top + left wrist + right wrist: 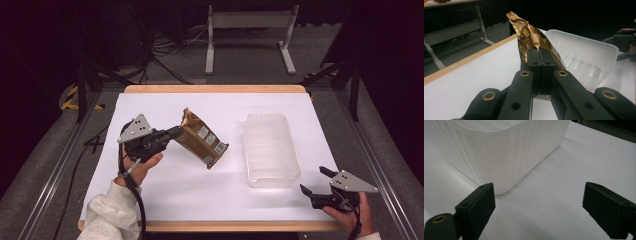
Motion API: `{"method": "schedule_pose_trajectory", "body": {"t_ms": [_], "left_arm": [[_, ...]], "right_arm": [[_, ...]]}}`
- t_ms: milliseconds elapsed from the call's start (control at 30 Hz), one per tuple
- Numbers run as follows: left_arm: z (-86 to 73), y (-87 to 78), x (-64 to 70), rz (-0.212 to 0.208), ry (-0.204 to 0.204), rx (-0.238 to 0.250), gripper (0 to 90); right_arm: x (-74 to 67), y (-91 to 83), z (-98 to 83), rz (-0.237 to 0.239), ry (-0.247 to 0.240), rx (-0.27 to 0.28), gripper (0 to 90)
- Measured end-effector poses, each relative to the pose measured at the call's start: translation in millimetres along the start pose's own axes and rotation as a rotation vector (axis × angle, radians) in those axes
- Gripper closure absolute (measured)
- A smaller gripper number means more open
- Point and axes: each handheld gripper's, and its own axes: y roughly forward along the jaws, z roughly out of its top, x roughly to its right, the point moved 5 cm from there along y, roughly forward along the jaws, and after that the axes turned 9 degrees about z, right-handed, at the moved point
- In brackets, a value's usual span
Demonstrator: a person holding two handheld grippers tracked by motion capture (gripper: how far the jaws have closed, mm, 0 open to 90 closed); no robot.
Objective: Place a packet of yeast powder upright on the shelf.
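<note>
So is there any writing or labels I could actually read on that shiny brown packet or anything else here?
No text can be read anywhere.
Gold-brown foil packet, held in the shut jaws of the left gripper: three white stickers with dark print on its side, too small and blurred to read.
The same packet in the left gripper view: a strip of white label beside the jaws, print illegible.
Translucent plastic tub: ribbed walls, no lettering visible.

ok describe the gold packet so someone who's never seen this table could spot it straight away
On the white table, look left of the translucent ribbed plastic tub. There the left gripper is shut on a crinkled gold-brown foil packet, holding it tilted off the surface. It is the only shiny, metallic item, with white printed labels along one side.
</note>
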Motion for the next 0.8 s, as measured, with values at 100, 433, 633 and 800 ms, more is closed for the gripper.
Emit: {"method": "schedule_pose_trajectory", "body": {"t_ms": [100, 433, 633, 800], "left_arm": [[7.9, 9.6, 7.1, -0.023, 0.020, 0.008, 89.4], [40.5, 47.4, 29.7, -0.106, 0.097, 0.034, 89.4], [57.2, 75.4, 50.3, -0.157, 0.149, 0.026, 89.5], [64.0, 96.2, 63.2, -0.158, 0.183, -0.008, 89.5]], "right_arm": [[0.2, 0.4, -0.2, 0.000, 0.002, 0.000, 11.6], [0.2, 0.1, -1.4, -0.001, 0.001, -0.004, 11.6], [0.8, -0.6, -2.6, -0.004, 0.005, -0.006, 11.6], [1.1, -1.7, -3.6, -0.005, 0.007, -0.005, 11.6]]}}
